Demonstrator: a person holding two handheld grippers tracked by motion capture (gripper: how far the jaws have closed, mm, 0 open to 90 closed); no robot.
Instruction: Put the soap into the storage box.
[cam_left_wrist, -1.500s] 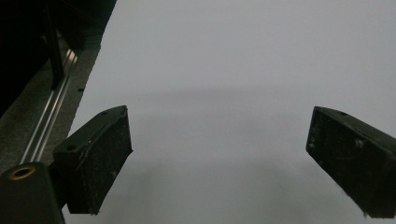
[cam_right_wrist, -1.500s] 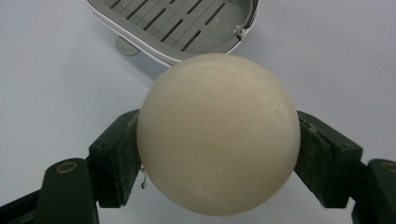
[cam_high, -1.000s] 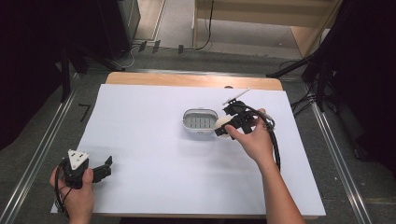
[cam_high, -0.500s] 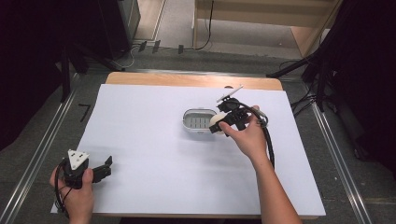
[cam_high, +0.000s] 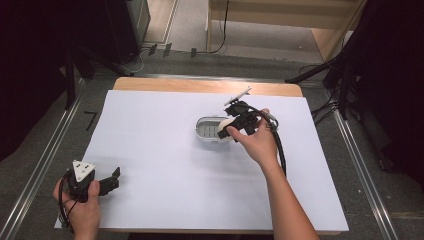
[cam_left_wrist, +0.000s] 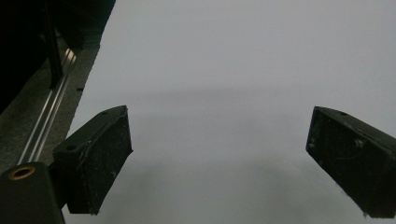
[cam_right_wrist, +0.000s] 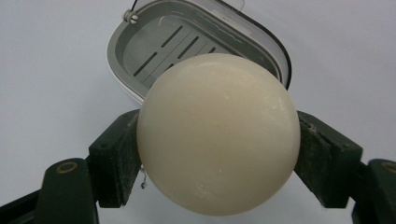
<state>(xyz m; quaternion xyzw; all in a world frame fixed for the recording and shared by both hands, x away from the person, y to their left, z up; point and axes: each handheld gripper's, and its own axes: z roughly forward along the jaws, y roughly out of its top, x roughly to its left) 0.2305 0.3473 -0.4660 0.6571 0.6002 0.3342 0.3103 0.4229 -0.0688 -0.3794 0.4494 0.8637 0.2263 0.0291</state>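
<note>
Two handheld grippers, black bodies. Left gripper (cam_high: 112, 179): grey three-cornered plate on top with dark dots, black cable looped below. Right gripper (cam_high: 226, 131): same plate seen edge-on, thick black cable trailing along forearm. Jaws black, blocky, matte, dusted with pale scuffs; small screws in faces; brass-ringed holes at bases. Forearms bare, no sleeves.

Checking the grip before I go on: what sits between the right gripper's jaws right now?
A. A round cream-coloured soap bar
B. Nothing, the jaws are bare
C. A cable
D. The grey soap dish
A: in the right gripper view the right gripper has both jaws pressed on the sides of the round cream soap bar, with the open soap dish lying just beyond it.
</note>
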